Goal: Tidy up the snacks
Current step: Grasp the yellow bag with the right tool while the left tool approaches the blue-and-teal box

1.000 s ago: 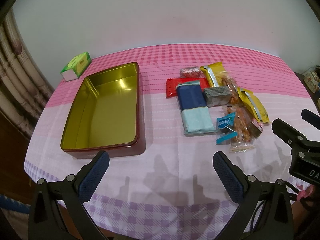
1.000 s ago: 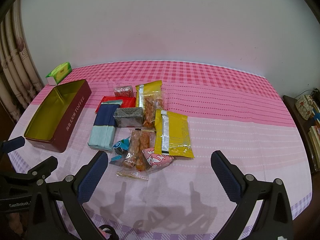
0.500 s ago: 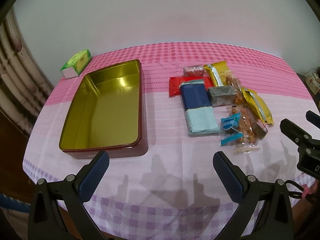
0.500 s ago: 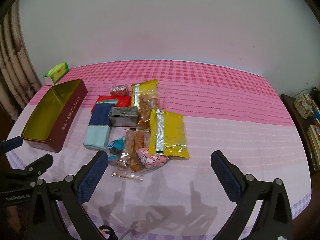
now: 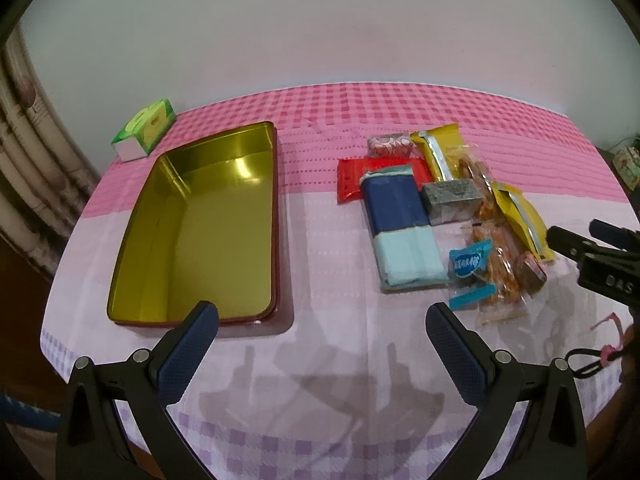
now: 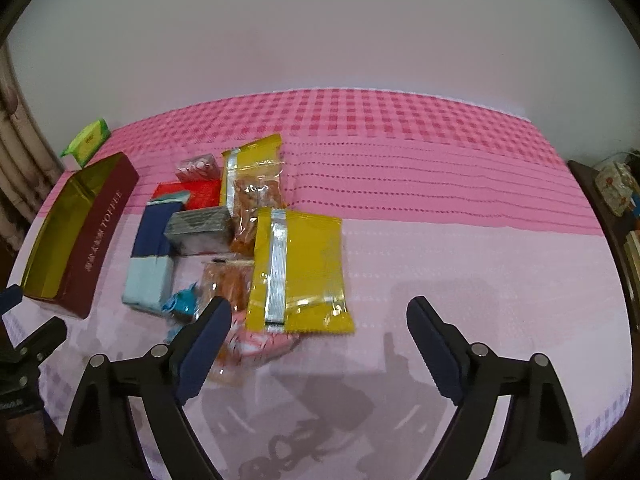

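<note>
An open tin (image 5: pixel 276 216), gold inside and maroon outside (image 6: pixel 100 232), stands on the left of the table. Right of it lies a snack pile: a navy and light-blue packet (image 5: pixel 400 216), a red packet (image 5: pixel 352 178), a grey block (image 5: pixel 452 196), a blue candy (image 5: pixel 466 262), a clear bag of orange snacks (image 5: pixel 500 276) and a yellow packet (image 6: pixel 300 268). My left gripper (image 5: pixel 322 320) hangs open over bare cloth by the tin's near right corner. My right gripper (image 6: pixel 319 312) is closing; the yellow packet's near end lies between its fingers, untouched.
A green tissue box (image 5: pixel 146 128) sits at the back left corner. A curtain (image 5: pixel 24 160) hangs beyond the table's left edge. A dark cabinet (image 6: pixel 616 216) with clutter stands past the right edge. A white wall runs behind the table.
My right gripper came forward and down onto the near end of the snack pile, and its jaws narrowed. The left gripper drew slightly closer to the table.
</note>
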`<act>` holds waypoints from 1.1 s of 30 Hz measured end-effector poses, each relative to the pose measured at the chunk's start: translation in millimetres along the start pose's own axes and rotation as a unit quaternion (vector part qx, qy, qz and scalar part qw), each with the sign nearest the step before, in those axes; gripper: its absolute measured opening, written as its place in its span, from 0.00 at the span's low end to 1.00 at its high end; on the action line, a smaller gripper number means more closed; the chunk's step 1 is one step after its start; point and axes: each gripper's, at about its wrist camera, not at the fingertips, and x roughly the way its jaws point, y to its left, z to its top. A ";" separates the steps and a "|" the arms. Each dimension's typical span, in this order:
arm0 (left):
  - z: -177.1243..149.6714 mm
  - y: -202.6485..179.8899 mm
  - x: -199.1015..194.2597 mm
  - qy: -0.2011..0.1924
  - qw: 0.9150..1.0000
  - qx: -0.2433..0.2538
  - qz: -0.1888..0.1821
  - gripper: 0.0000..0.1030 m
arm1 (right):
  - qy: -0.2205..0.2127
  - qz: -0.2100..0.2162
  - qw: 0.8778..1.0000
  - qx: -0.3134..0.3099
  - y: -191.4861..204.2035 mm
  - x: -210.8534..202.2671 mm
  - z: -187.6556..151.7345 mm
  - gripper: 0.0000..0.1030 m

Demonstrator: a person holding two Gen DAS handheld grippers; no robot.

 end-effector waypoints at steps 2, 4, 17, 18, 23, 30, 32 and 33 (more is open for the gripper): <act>3.6 -0.4 2.4 0.000 1.000 0.000 0.000 1.00 | 0.011 -0.001 1.000 -0.009 0.9 10.5 6.6 0.83; 7.7 -1.2 5.4 0.001 1.000 0.001 0.002 1.00 | 0.019 -0.001 1.000 -0.019 3.9 20.2 11.9 0.81; 31.9 -16.2 22.9 0.003 1.000 0.005 -0.001 0.99 | 0.058 0.010 0.998 -0.036 5.2 61.0 24.6 0.70; 33.5 -17.8 24.2 0.004 1.000 0.005 -0.001 0.99 | 0.060 0.011 0.998 -0.035 3.9 63.0 24.9 0.68; 40.0 -25.2 30.6 0.009 1.000 0.005 -0.014 0.99 | 0.066 0.014 0.998 -0.015 -11.9 68.7 23.0 0.60; 43.5 -34.6 42.0 0.026 0.999 -0.001 -0.026 0.98 | 0.048 -0.008 0.999 -0.008 -34.6 63.8 14.7 0.57; 44.7 -37.1 44.9 0.030 0.999 -0.002 -0.032 0.98 | 0.040 -0.017 0.999 -0.002 -42.6 62.5 10.4 0.56; 45.1 -38.0 46.3 0.032 0.999 -0.002 -0.032 0.98 | 0.037 -0.023 0.999 -0.002 -45.0 61.2 8.8 0.56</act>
